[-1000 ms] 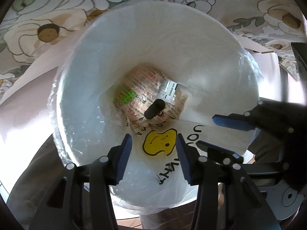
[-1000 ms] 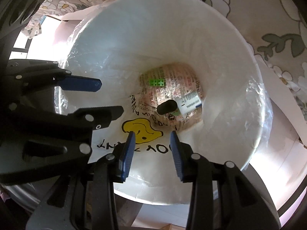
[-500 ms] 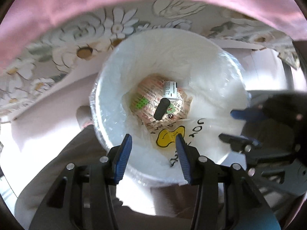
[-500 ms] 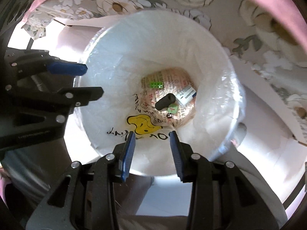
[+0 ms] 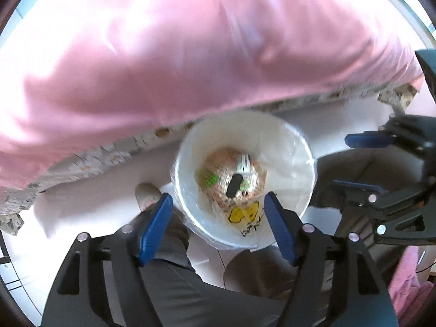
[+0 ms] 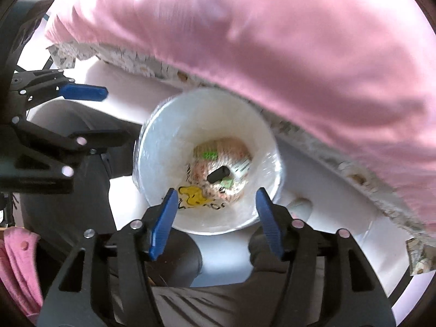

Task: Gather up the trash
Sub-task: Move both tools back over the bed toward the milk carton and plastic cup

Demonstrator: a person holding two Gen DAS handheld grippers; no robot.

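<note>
A white trash bin (image 5: 286,147) lined with a clear plastic bag stands on the floor below me; it also shows in the right wrist view (image 6: 190,120). At its bottom lie printed wrappers (image 5: 218,190), a black cylinder (image 5: 233,185) and a yellow smiley-face print (image 5: 242,214). My left gripper (image 5: 219,226) is open and empty, high above the bin's near rim. My right gripper (image 6: 216,218) is open and empty, also above the near rim. Each gripper shows at the side of the other's view.
A pink bedcover (image 5: 190,54) over a floral sheet (image 5: 90,158) fills the upper part of both views, with the bed edge beside the bin. The person's grey trouser legs (image 5: 174,280) and a foot (image 5: 147,193) stand by the bin on the white floor.
Both grippers have risen well away from the bin, which now looks much smaller. Both have opened wider. The pink bedcover has come into view.
</note>
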